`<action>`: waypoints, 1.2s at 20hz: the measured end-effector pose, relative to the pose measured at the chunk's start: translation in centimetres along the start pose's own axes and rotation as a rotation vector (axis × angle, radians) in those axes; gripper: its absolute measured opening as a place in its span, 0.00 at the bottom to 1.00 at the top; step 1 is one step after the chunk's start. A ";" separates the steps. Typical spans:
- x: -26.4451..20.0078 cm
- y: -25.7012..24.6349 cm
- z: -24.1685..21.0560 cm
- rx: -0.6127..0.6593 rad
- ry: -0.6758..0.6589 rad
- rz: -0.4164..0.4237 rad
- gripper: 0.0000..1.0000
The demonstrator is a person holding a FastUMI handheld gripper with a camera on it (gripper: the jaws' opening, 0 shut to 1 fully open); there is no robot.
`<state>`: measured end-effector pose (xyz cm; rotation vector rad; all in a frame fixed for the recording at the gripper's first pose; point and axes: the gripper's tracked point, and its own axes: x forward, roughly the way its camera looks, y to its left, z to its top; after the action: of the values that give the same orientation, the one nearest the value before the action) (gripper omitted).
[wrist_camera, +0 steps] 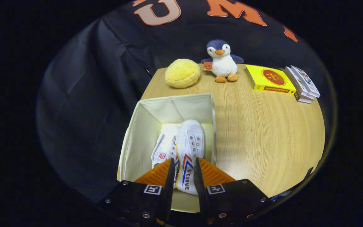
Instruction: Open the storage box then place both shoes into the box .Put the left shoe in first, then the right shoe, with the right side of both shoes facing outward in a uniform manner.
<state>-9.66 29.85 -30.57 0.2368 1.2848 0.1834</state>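
The right shoe (189, 148), white canvas with red and blue stripes on its side, sits inside the open storage box (137, 132), toe pointing away from the tool. Its heel end lies between the fingers of the tool (184, 168), which stand close on either side of it; the gap between them is narrow, about the width of the shoe's heel, and both fingers appear to press on it, so the tool has hold of the shoe. The shoe's striped side faces the counter's open stretch to the right. Just to its left, touching or nearly so, lies the left shoe (164, 146), also white, deeper in the box and resting on the box's floor, with a small red mark near its heel.

The box is cream fabric, square, its top open, standing on the wooden counter (263, 135) at the left edge. Beyond the box, at the far side of the counter, rest a yellow round plush (182, 73) and, beside it, a plush penguin (221, 61) standing upright. Further right lie a yellow book (269, 79) flat on the counter and, just beside it, a small stack of boxes (302, 83).
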 end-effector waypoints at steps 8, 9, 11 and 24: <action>-5.7 -8.4 4.5 0.027 -0.202 -0.019 0.58; -6.3 -9.8 5.0 0.033 -0.221 -0.030 0.59; -7.7 -12.4 5.7 0.043 -0.260 -0.052 0.61; -17.0 -26.6 9.3 0.128 -0.527 -0.181 0.89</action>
<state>-5.28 -0.93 -19.74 0.2564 0.7877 -0.1133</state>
